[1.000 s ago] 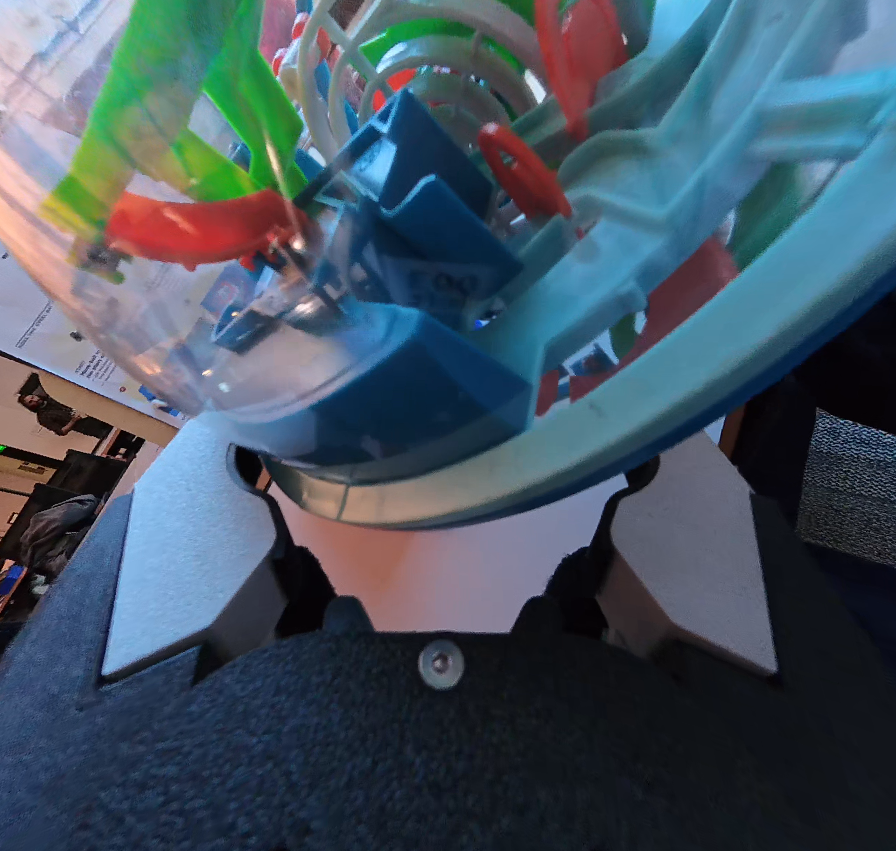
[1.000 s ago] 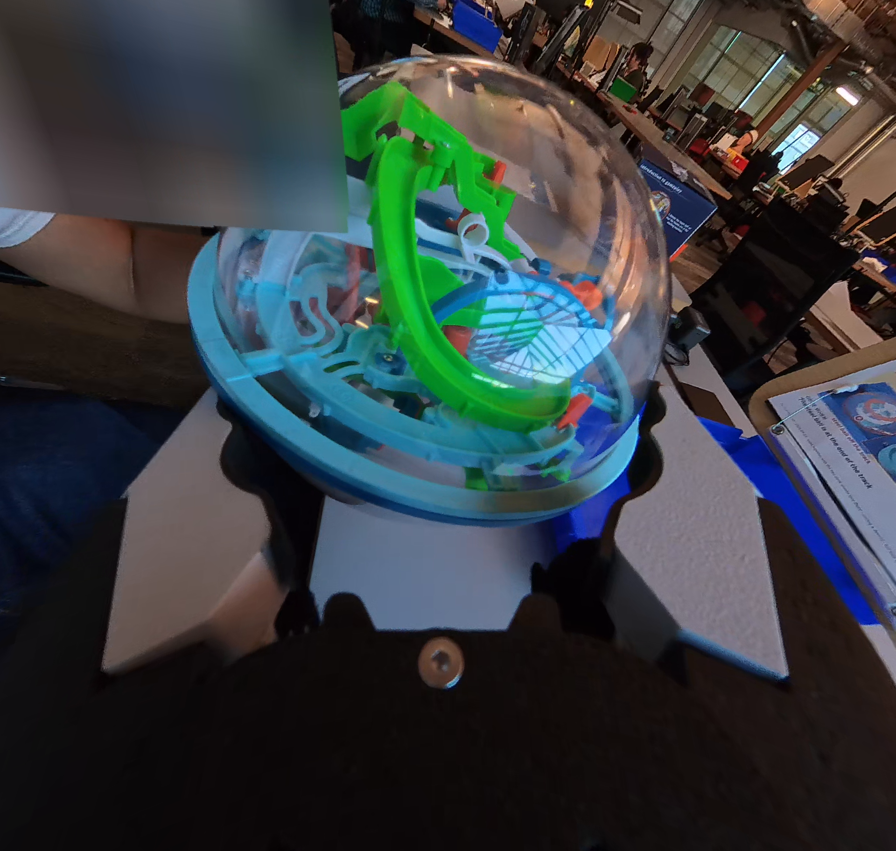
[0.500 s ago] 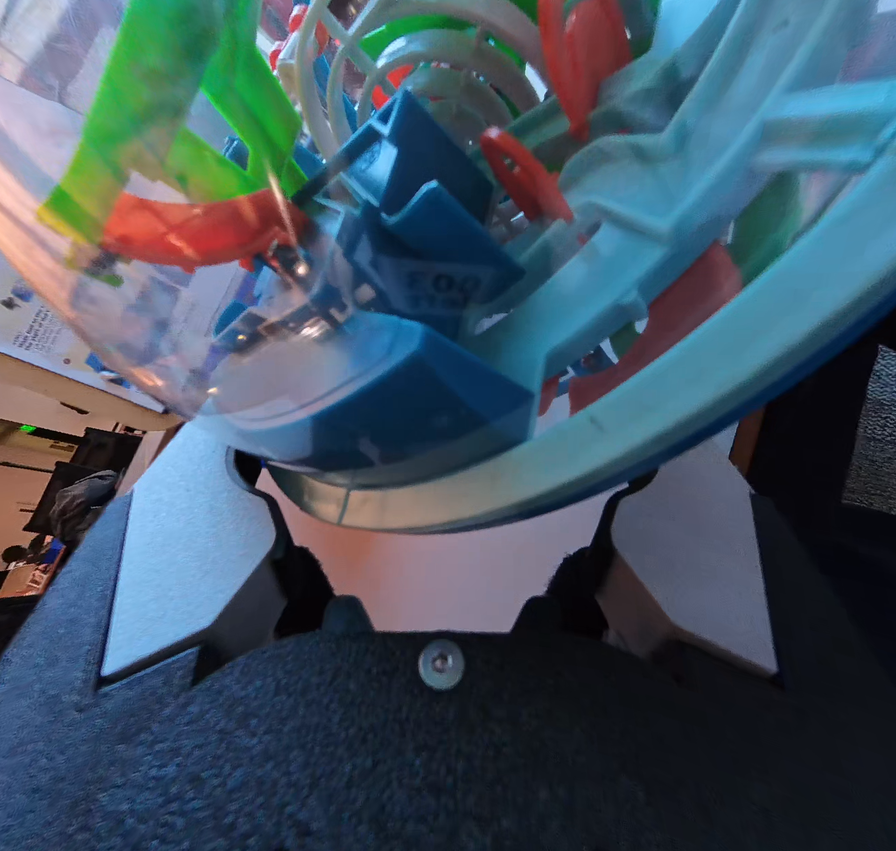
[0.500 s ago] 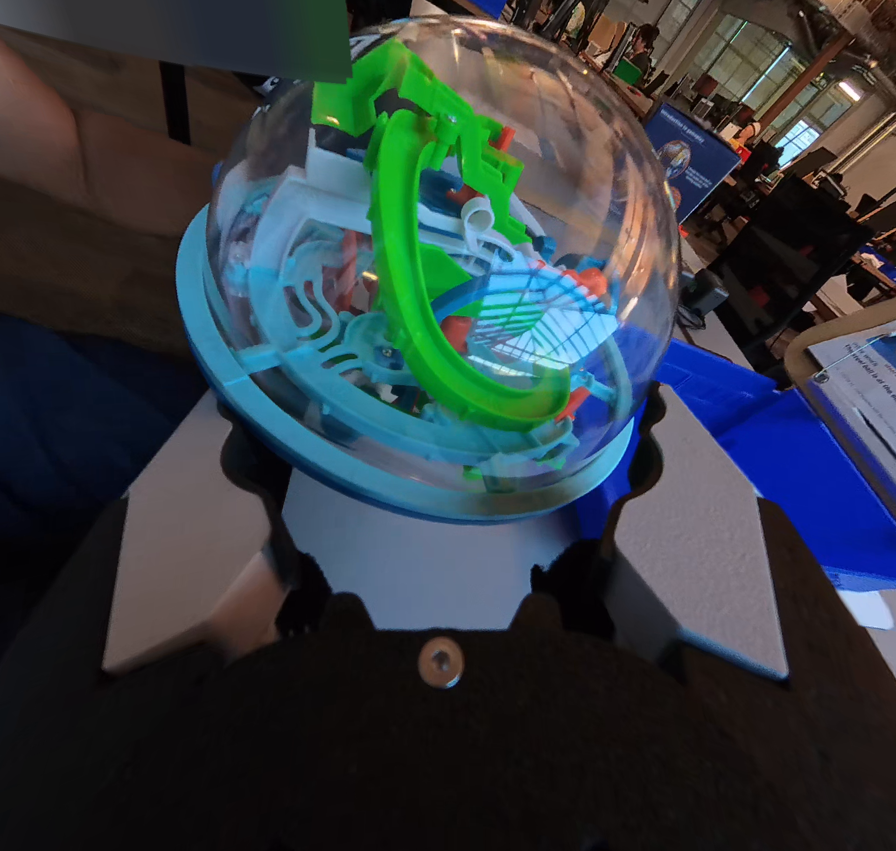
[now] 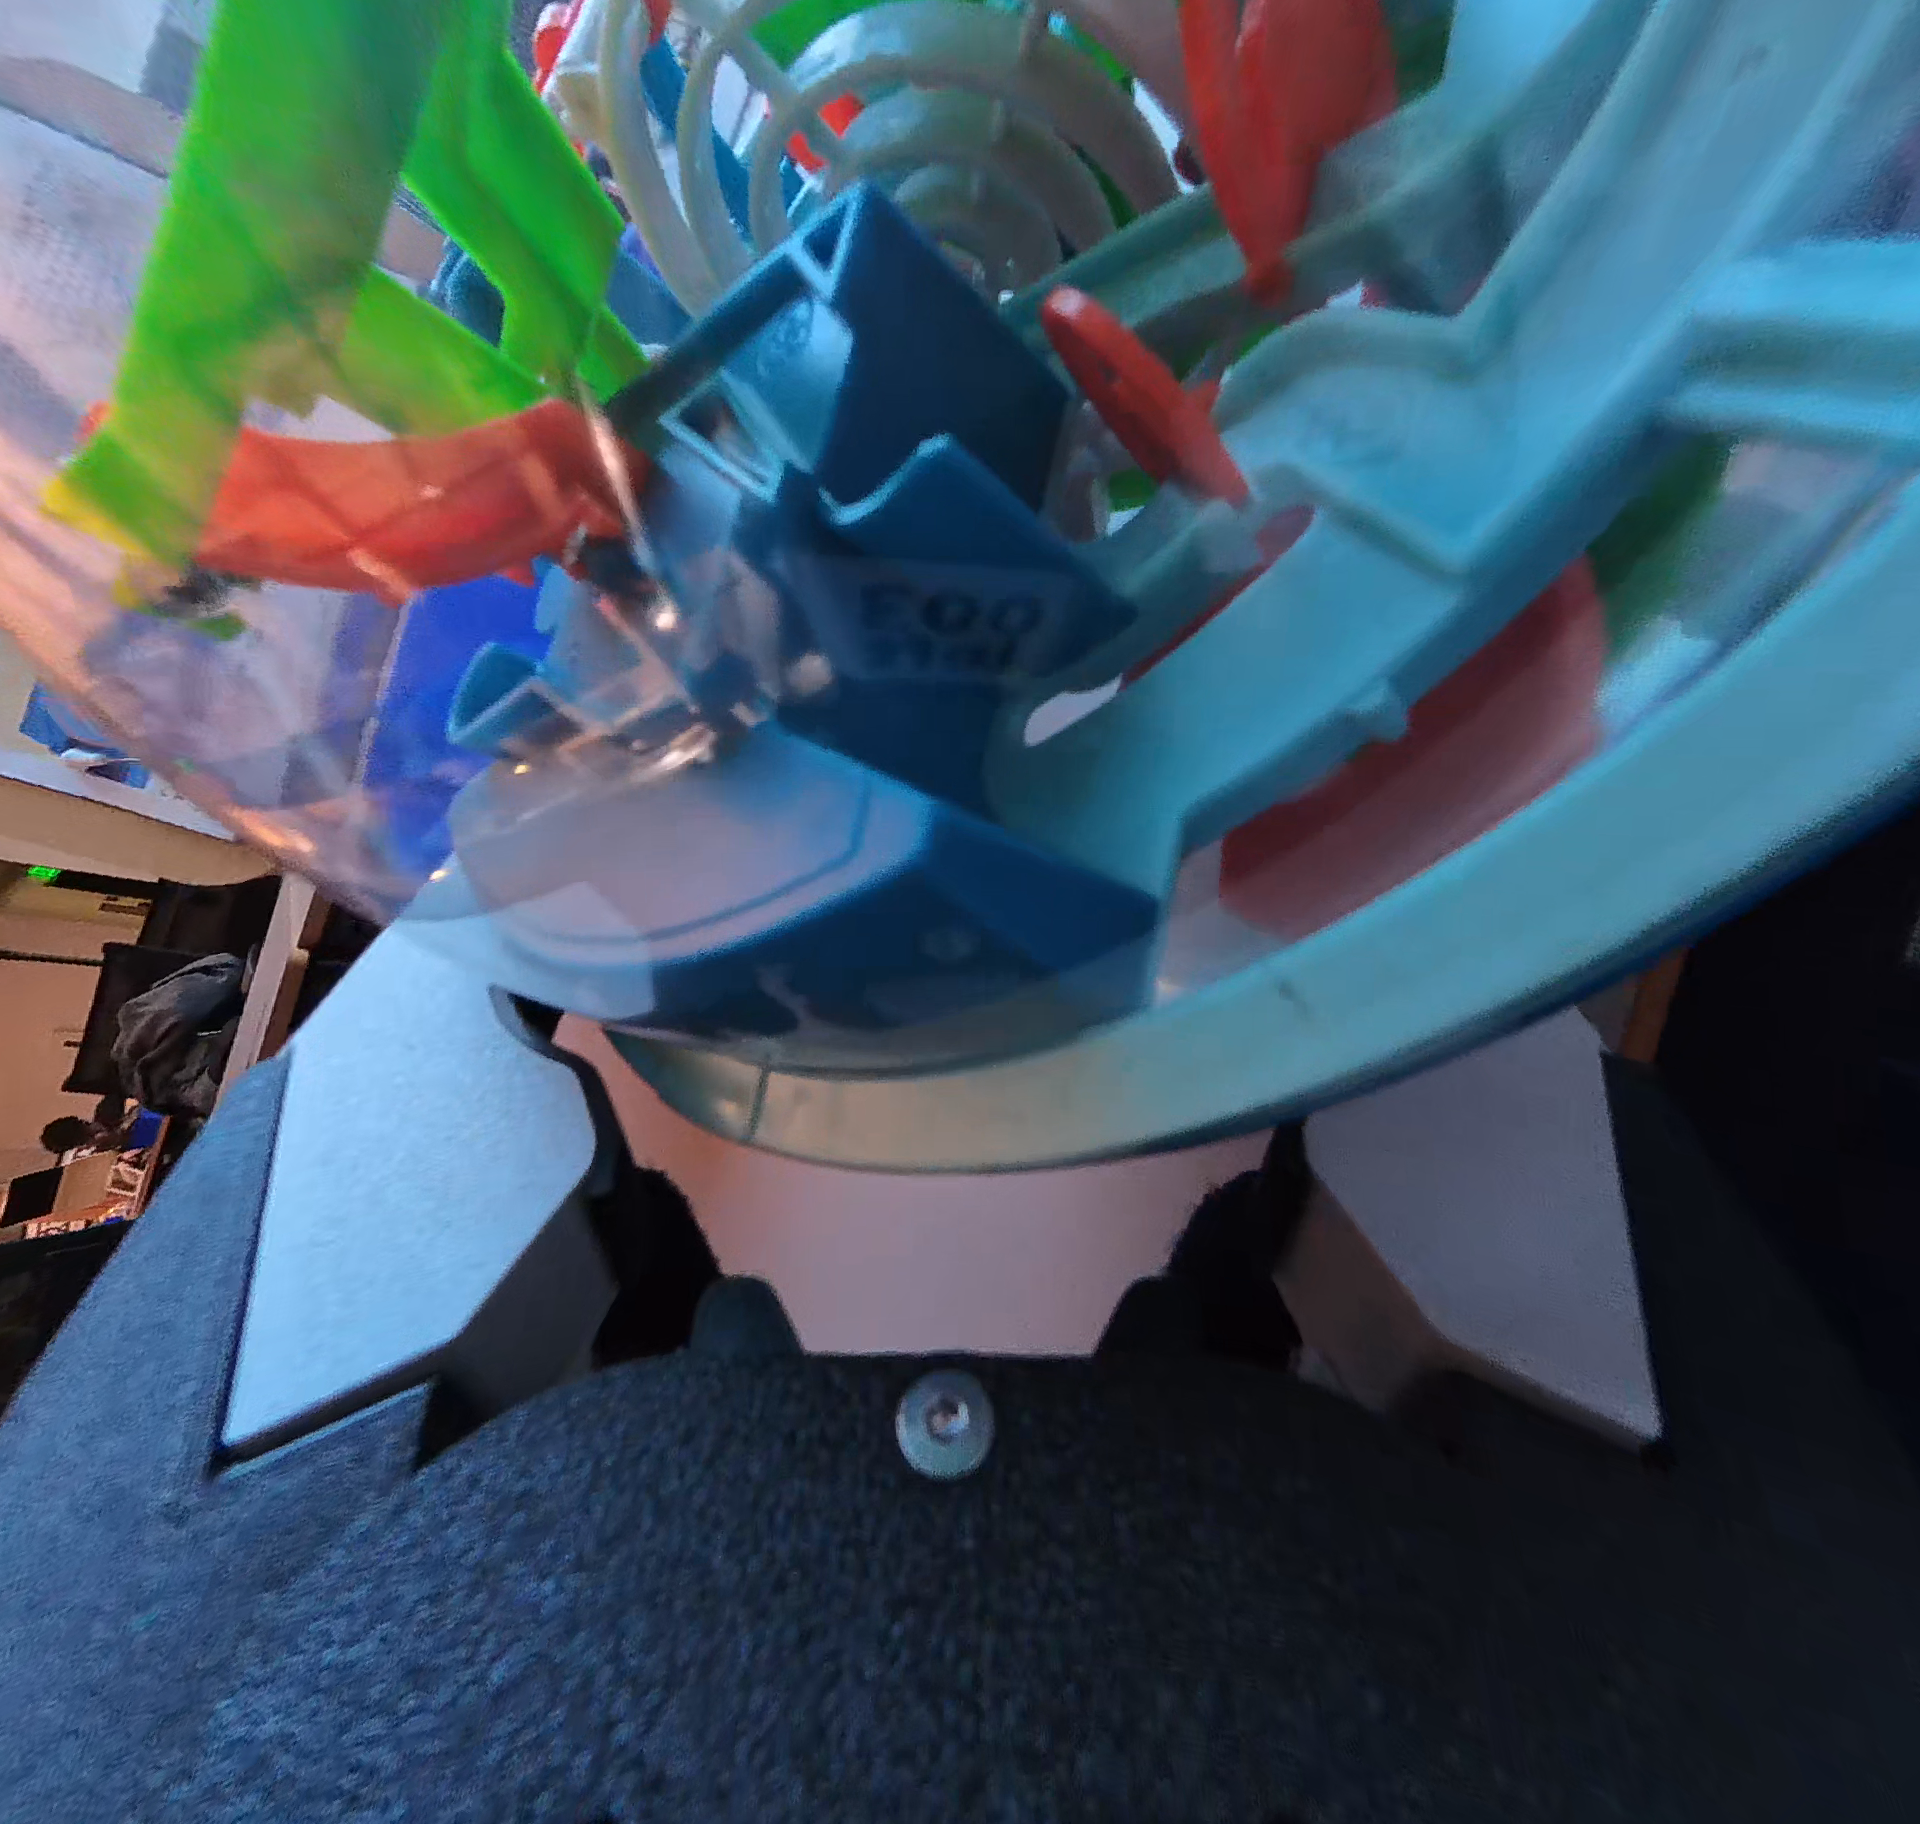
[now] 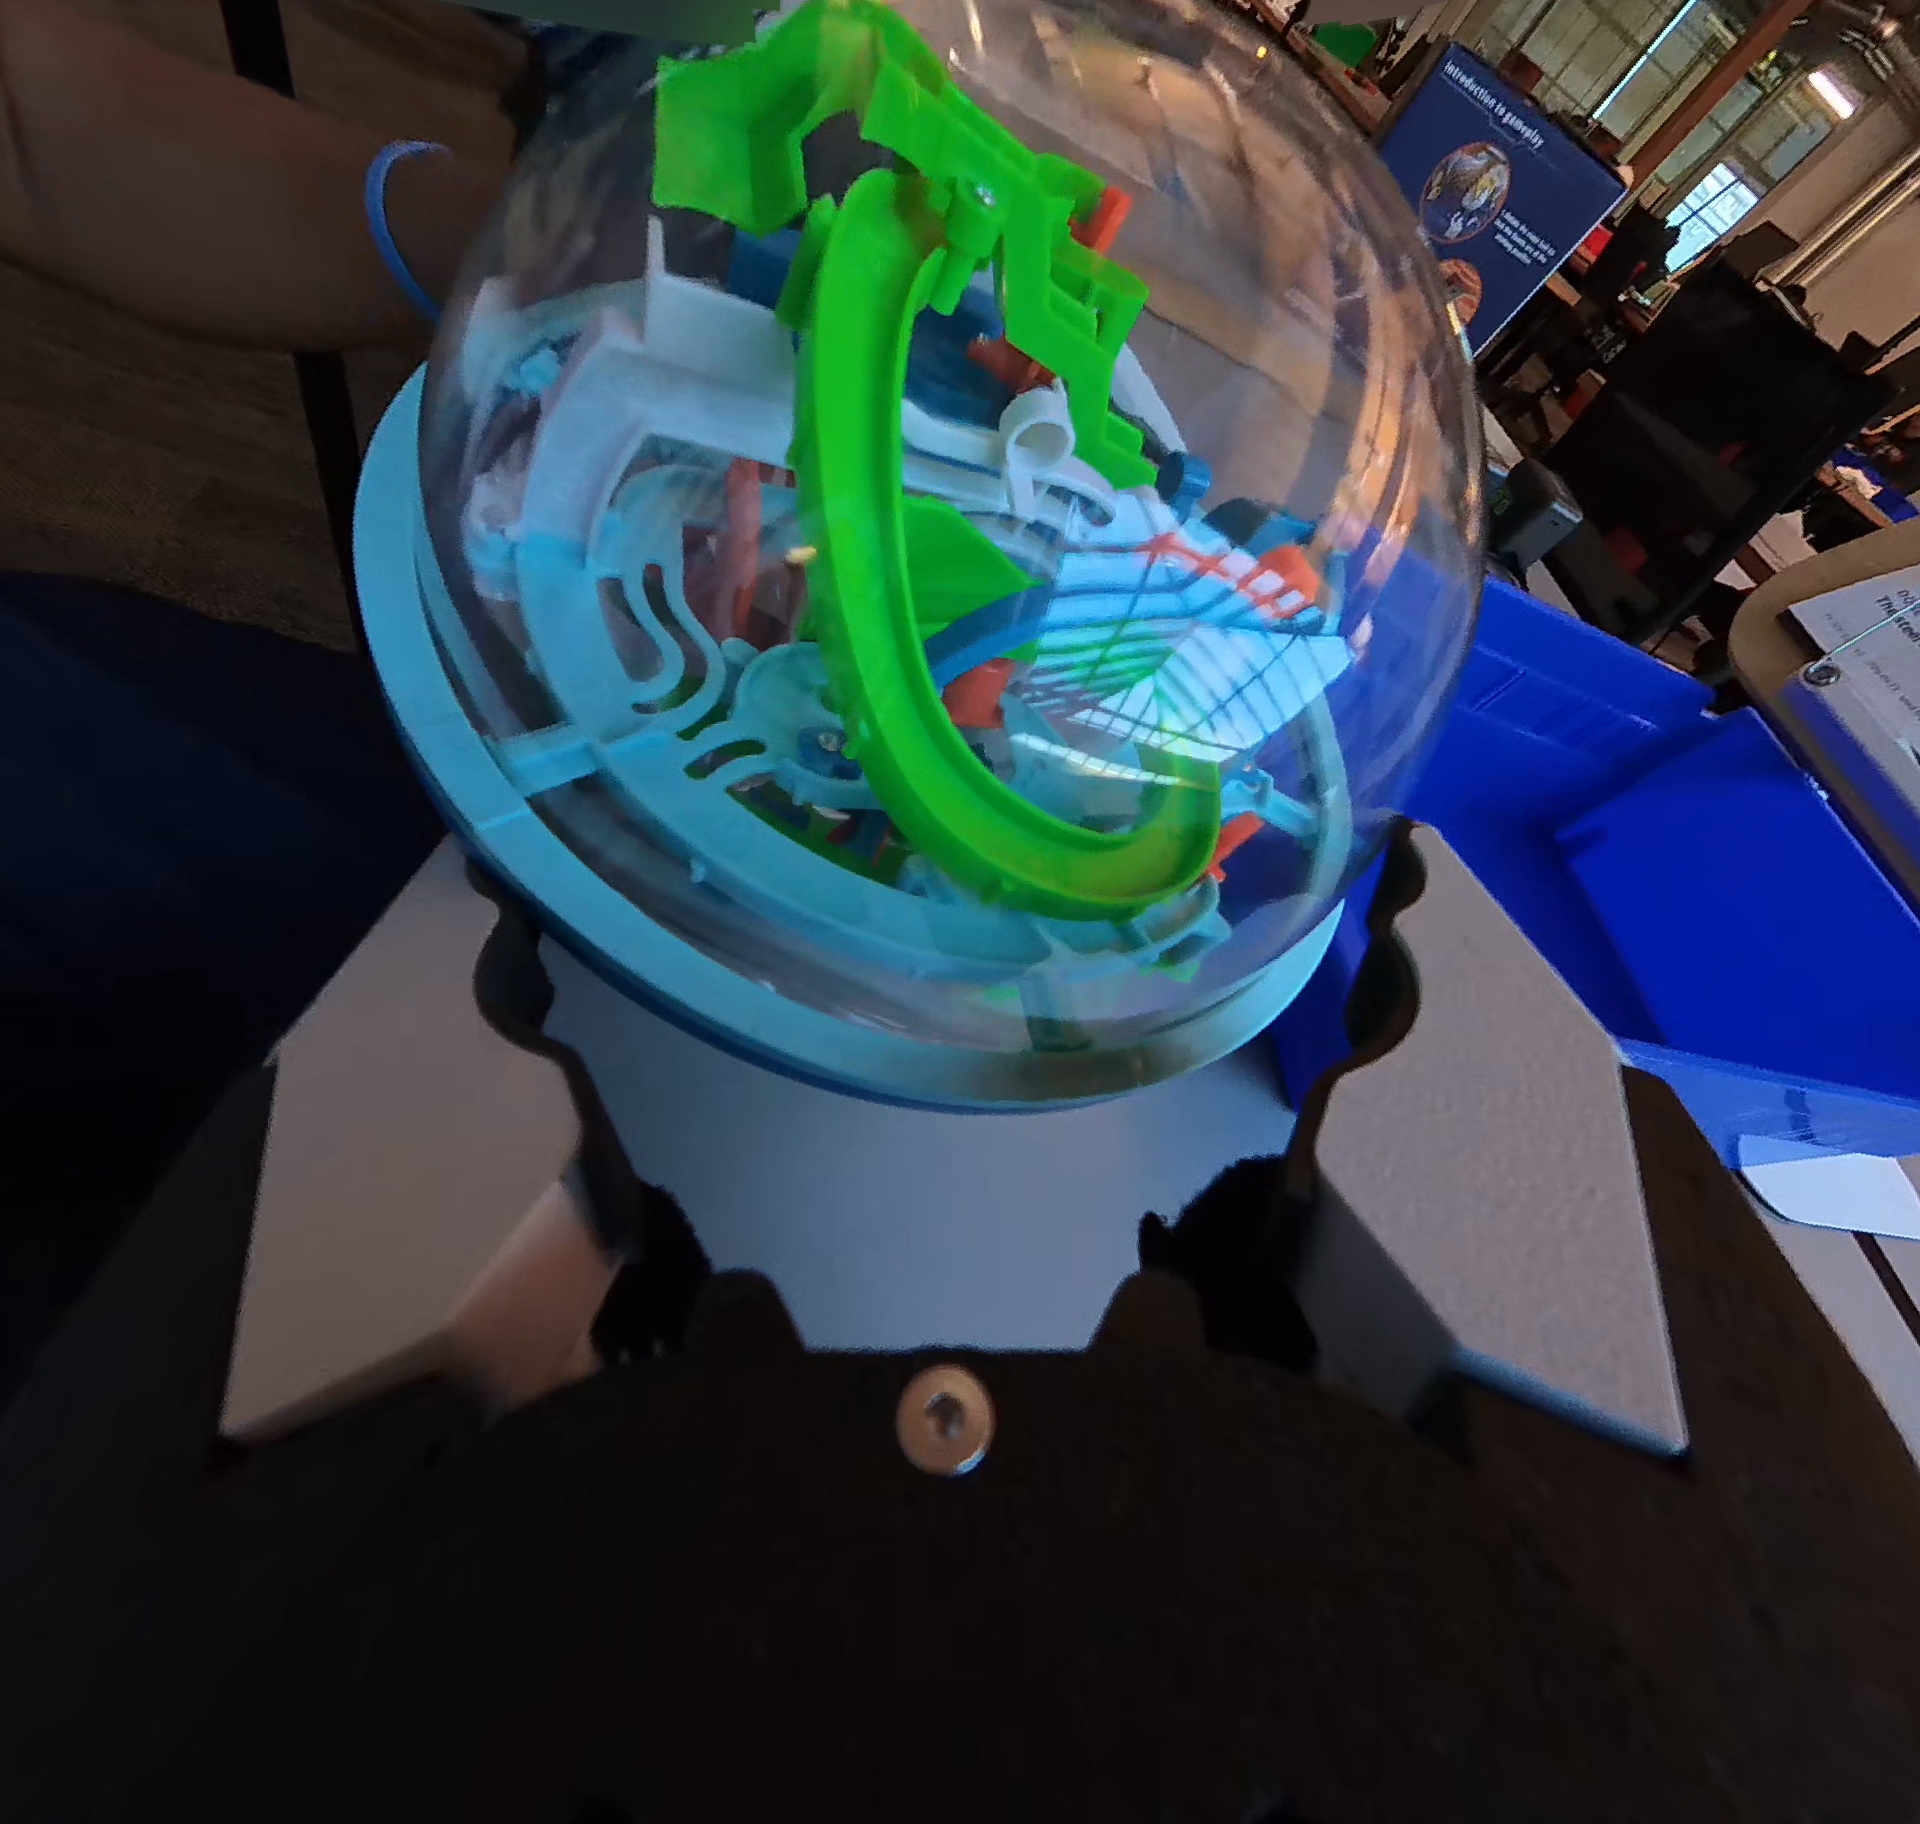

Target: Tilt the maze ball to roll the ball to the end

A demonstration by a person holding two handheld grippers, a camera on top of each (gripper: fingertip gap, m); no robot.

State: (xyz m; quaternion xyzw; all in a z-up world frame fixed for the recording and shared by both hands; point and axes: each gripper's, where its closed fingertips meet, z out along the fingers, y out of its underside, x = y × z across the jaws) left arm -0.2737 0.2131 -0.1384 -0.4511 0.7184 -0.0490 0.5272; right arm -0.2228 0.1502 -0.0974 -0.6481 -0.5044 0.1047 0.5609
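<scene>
Object: maze ball [image 6: 935, 548], a clear sphere with a pale blue equator ring [image 6: 582, 870], held up between both grippers and clear of the surface
Left gripper [image 5: 914, 1099]: its two grey fingers [image 5: 405, 1192] stand apart, pressed against the lower curve of the sphere at the ring; clamped on the maze ball
Right gripper [image 6: 935, 995]: fingers [image 6: 405, 1130] spread to either side of the ring, holding the maze ball from below and near
Attitude: sphere tilted, the ring sloping down toward the right in the right wrist view
Interior: green track [image 6: 914, 579] curves from top to lower right; dark blue block [image 5: 914, 548] sits near the left gripper, with red [image 5: 395, 507] and white pieces around it
Small ball: not found with certainty in either view; its place on the track cannot be told
Surroundings: blue bin [image 6: 1662, 839] on the right, a sheet on a board [image 6: 1860, 673] at far right
Progress: grasp and lift done, tilting judged under way; arrival at the end is not shown
Remaining: further tilts until the ball reaches the end, as judged
Risk: slip of the smooth shell in the grip
</scene>
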